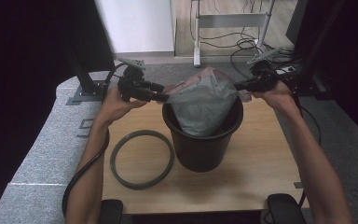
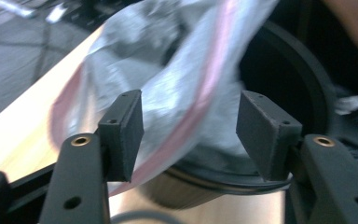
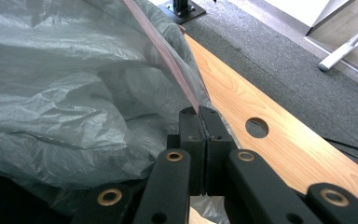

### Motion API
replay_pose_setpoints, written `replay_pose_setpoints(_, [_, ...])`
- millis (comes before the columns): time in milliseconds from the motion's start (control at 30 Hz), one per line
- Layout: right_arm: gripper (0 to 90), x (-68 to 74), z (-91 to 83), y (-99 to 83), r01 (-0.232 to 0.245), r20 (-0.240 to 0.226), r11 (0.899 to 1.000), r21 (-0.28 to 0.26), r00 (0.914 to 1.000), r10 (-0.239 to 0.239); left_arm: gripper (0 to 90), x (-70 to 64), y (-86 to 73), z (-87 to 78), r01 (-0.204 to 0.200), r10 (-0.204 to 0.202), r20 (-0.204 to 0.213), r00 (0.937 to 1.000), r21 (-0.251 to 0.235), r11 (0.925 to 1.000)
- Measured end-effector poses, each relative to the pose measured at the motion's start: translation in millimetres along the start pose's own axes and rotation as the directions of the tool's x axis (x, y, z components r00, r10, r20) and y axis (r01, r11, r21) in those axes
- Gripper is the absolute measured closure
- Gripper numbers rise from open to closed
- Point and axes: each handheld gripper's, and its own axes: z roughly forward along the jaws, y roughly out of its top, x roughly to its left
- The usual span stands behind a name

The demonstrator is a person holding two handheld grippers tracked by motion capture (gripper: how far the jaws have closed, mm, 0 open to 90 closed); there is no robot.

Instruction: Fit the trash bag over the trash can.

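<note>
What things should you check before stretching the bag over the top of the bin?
1. Right gripper pinching the grey bag by its edge: ok, jaws closed on the plastic.
2. Left gripper holding the bag: not ok, jaws open with the pink-edged plastic loose between them.
3. Bag's bottom inside the black bin: ok.
4. Bin standing upright on the wooden table: ok.
5. Grey ring lying flat beside the bin, out of the way: ok.
6. Bag free of tears: cannot tell.
</note>
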Motion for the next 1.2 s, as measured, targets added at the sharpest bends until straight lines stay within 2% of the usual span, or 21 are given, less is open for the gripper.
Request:
replay_pose_setpoints(67, [88.4,1.8,-0.8,-0.6,0.006,0.000,1.000,0.000,1.0000,-0.006,47.9,0.6,0.0,4.1,0.004,-0.003,-0.037,0.9993,0.034,0.9994])
replay_pose_setpoints(100, [88.5,2.2,-1.7,-0.9,0.011,-0.001,1.000,-0.003,0.9999,-0.011,52.8,-0.8,-0.2,6.5,-0.001,0.005,-0.071,0.9975,0.057,0.9984])
replay_pose_setpoints(200, [88.6,5.5,-7.2,-3.6,0.013,-0.017,1.000,-0.021,0.9998,-0.013,73.7,-7.3,-2.4,9.0,-0.027,0.037,-0.109,0.9933,0.091,0.9955])
replay_pose_setpoints(267, [88.6,9.9,-13.1,-8.4,0.025,-0.035,0.999,-0.030,0.9991,-0.026,84.9,-13.2,-5.1,6.5,-0.042,0.052,-0.107,0.9929,0.096,0.9945])
replay_pose_setpoints(333, [88.6,14.3,-19.8,-14.7,0.027,-0.052,0.999,-0.043,0.9982,-0.029,89.2,-19.2,-9.1,2.5,-0.059,0.069,-0.107,0.9919,0.100,0.9933])
replay_pose_setpoints(433, [88.6,20.5,-29.1,-24.9,0.035,-0.077,0.998,-0.056,0.9963,-0.039,89.6,-28.9,-16.6,-2.0,-0.090,0.100,-0.091,0.9909,0.107,0.9902])
replay_pose_setpoints(567, [88.6,31.6,-41.4,-40.4,0.051,-0.108,0.996,-0.070,0.9925,-0.059,89.7,-42.0,-26.8,-1.4,-0.146,0.157,-0.080,0.9844,0.122,0.9817])
replay_pose_setpoints(633, [88.6,37.3,-45.6,-47.1,0.061,-0.119,0.996,-0.069,0.9906,-0.069,89.6,-45.6,-31.8,-0.2,-0.159,0.169,-0.076,0.9826,0.126,0.9791])
replay_pose_setpoints(800, [88.6,50.8,-51.4,-63.7,0.088,-0.141,0.995,-0.055,0.9854,-0.095,89.6,-48.6,-45.0,2.0,-0.191,0.199,-0.065,0.9779,0.104,0.9760])
replay_pose_setpoints(933, [88.6,56.9,-55.6,-74.7,0.088,-0.161,0.994,-0.065,0.9822,-0.097,89.6,-51.0,-53.0,3.5,-0.208,0.214,-0.050,0.9757,0.094,0.9736])
replay_pose_setpoints(1100, [88.7,61.1,-53.2,-84.0,0.095,-0.177,0.994,-0.046,0.9789,-0.102,89.6,-55.7,-59.4,7.7,-0.234,0.242,-0.061,0.9684,0.119,0.9650])
replay_pose_setpoints(1200, [88.6,63.5,-48.7,-88.2,0.099,-0.181,0.994,-0.036,0.9779,-0.104,89.7,-56.0,-63.1,10.9,-0.237,0.247,-0.066,0.9667,0.136,0.9620])
